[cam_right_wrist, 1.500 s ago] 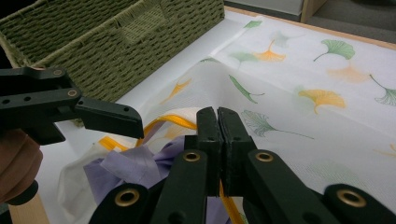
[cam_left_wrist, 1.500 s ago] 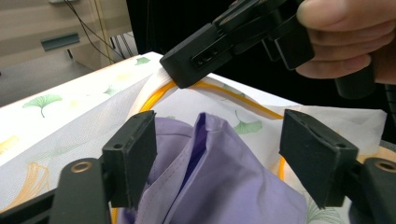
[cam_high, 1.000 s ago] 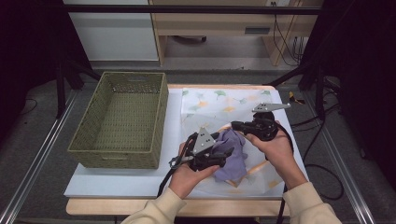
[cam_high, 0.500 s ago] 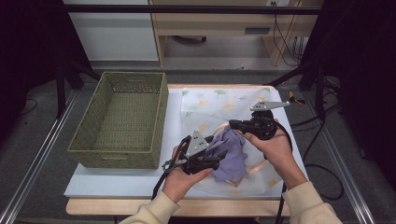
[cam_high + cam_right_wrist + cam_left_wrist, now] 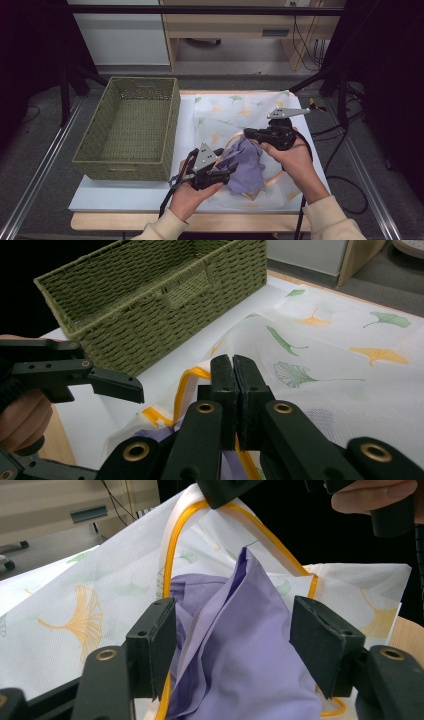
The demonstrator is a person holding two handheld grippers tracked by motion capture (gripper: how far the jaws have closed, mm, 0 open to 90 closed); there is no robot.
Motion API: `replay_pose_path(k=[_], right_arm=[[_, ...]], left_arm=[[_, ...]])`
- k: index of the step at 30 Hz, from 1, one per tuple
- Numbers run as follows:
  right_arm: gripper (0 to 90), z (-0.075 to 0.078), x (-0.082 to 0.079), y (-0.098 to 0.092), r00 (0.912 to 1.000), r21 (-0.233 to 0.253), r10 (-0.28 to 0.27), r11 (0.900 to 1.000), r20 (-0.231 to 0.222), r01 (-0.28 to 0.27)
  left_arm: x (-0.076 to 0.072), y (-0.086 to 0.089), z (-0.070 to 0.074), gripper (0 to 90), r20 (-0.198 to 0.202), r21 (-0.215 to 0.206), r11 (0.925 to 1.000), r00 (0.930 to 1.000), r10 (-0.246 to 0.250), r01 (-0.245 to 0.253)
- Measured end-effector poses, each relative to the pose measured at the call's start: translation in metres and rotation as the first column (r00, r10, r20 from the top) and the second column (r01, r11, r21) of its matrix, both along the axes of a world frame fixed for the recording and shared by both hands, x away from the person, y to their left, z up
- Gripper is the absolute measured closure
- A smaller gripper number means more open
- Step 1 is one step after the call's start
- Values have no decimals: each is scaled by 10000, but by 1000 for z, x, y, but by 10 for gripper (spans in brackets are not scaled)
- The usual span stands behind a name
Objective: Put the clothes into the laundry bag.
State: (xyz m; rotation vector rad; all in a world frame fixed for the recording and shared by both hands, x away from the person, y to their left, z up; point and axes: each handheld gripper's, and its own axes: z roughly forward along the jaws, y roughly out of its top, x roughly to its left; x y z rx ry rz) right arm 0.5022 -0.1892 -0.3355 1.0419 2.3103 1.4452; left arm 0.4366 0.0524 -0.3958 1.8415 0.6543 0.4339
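Observation:
A white mesh bag [image 5: 235, 112] printed with ginkgo leaves lies on the table, its mouth edged in orange trim [image 5: 172, 545]. A purple cloth [image 5: 246, 166] sits bunched in that mouth. My right gripper [image 5: 248, 133] is shut on the trimmed edge [image 5: 187, 375] and holds it lifted. My left gripper [image 5: 229, 171] is open at the near side. In the left gripper view the purple cloth [image 5: 250, 670] bulges between the spread jaws of the left gripper [image 5: 235, 645]. In the right gripper view the right gripper [image 5: 234, 375] has its jaws pressed together on the bag.
An empty green woven basket [image 5: 132, 127] stands at the left of the white tabletop [image 5: 120, 195], close beside the bag. The basket [image 5: 165, 295] lies just beyond the left gripper [image 5: 107, 380]. Cables trail from both grippers toward the table's near edge.
My left gripper has slid a little left and toward the person, staying at the purple cloth. The right gripper has kept its hold on the bag's edge, nearly still.

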Motion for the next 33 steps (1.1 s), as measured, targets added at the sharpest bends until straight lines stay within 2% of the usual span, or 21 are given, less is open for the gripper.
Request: replay_pose_path(k=[8, 11, 17, 22, 27, 29, 30, 33], right_arm=[[888, 1, -6, 2, 9998, 50, 186, 9998, 59, -186], [888, 0, -8, 3, 9997, 125, 236, 9996, 42, -237], [888, -2, -12, 5, 9994, 110, 332, 9994, 51, -333], [888, -3, -17, 3, 9993, 219, 361, 9991, 13, -361], [888, -6, -19, 2, 9994, 213, 348, 9992, 13, -348], [888, -7, -20, 2, 9995, 252, 328, 9991, -35, -327], [888, -8, -20, 1, 9994, 224, 339, 9992, -27, -339], [888, -11, -20, 1, 9994, 218, 341, 9992, -62, -340]], left_arm=[[1, 12, 1, 407, -12, -209, 9996, 9998, 194, -194], [2, 18, 3, 459, -21, -300, 9991, 9996, 285, -285], [0, 24, -1, 504, -244, -385, 9988, 9992, 306, -316], [-3, 24, -5, 539, -522, -275, 9995, 9985, 148, -162], [-6, 22, -7, 560, -617, -215, 9998, 9981, 10, -23], [-8, 20, -9, 584, -695, -81, 9999, 9975, -89, 83], [-10, 17, -13, 603, -701, 127, 9998, 9975, -112, 121], [-11, 13, -17, 651, -768, 269, 9993, 9968, -220, 241]])
